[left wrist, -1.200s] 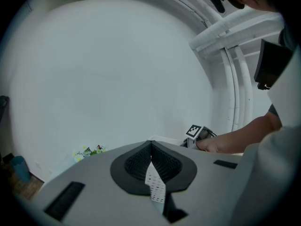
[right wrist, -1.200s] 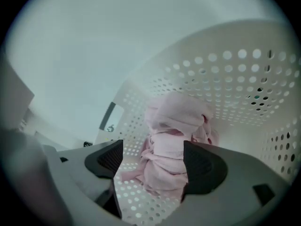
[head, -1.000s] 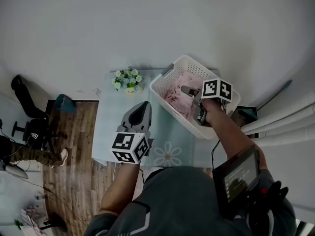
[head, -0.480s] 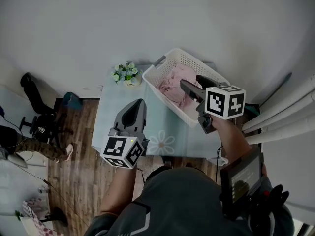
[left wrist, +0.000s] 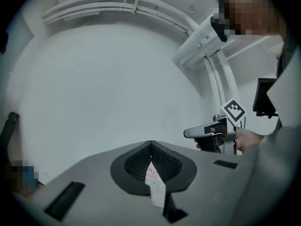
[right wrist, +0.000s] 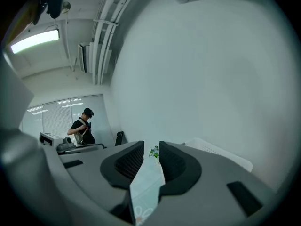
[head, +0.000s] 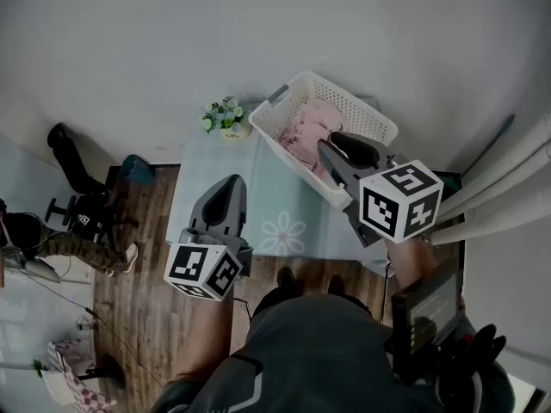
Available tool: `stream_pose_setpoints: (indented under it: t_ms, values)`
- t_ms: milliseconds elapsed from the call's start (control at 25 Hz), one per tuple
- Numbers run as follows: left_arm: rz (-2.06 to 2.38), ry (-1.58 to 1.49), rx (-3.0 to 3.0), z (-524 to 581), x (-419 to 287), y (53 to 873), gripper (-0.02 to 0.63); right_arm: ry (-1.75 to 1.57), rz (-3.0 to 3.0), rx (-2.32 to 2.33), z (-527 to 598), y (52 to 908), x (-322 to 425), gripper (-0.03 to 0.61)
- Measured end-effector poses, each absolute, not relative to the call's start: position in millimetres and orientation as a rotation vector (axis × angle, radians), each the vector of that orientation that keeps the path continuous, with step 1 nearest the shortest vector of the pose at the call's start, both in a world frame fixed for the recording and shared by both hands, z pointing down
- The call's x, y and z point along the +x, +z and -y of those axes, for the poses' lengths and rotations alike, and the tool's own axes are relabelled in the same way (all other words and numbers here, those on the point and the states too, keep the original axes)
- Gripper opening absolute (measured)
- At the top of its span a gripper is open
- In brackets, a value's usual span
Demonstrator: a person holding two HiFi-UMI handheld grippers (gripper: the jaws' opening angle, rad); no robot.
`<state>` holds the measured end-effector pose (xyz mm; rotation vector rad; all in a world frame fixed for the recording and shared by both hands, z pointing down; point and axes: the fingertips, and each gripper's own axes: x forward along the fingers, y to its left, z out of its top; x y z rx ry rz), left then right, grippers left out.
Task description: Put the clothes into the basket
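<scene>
The right gripper (head: 326,140) has its jaws nearly together, with a narrow slit left between the pads. They have just been closing, and nothing is between them. Its own view shows only the counter (head: 258,188) and a small pot of flowers (head: 226,117) through the slit. In the head view this gripper lies across the near side of the white lattice basket (head: 355,104), its tips over the pink clothes (head: 301,129), and its marker cube is close to the camera.

The left gripper (head: 232,179) is clenched, tips touching and grasping nothing. Lower down, where the jaws part a little, a sliver of pink cloth and white lattice shows beyond them. It sits over the left part of the counter, well apart from the basket, and points toward the pale wall (head: 275,24).

The pink clothes lie bunched inside the basket, below its rim. The basket stands at the far right corner of the counter, turned at an angle to the counter's edges. The pot of flowers stands just beside its left end, at the far edge against the wall.

The counter has a pale blue-green cover with a white flower print (head: 283,231) near its front edge. To the left are a wooden floor (head: 138,231) and a black office chair (head: 73,175). The right gripper view shows a person (right wrist: 83,126) standing far off by a window.
</scene>
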<state>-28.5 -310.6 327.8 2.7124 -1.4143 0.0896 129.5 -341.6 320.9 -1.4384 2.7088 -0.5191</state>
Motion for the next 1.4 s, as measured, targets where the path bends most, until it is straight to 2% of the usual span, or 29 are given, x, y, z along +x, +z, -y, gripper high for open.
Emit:
stream_pose_setpoints:
  t_ms: [160, 360, 640, 960, 1400]
  values:
    - [1.382, 0.044, 2.728, 301, -36, 316, 0.009, -0.460, -2.716, -1.478, 322, 313, 122, 0.072]
    - [1.362, 0.027, 2.803, 298, -51, 311, 0.008, -0.369, -2.706, -1.583, 315, 305, 103, 0.051]
    - [1.286, -0.026, 2.816, 296, -98, 304, 0.009, -0.248, -2.708, -1.667, 302, 288, 55, 0.041]
    - [1.212, -0.071, 2.855, 296, -140, 296, 0.009, -0.270, -2.606, -1.765, 288, 277, 23, 0.032]
    - [1.228, -0.160, 2.872, 296, -155, 286, 0.009, -0.251, -2.533, -1.816, 278, 263, 21, 0.014]
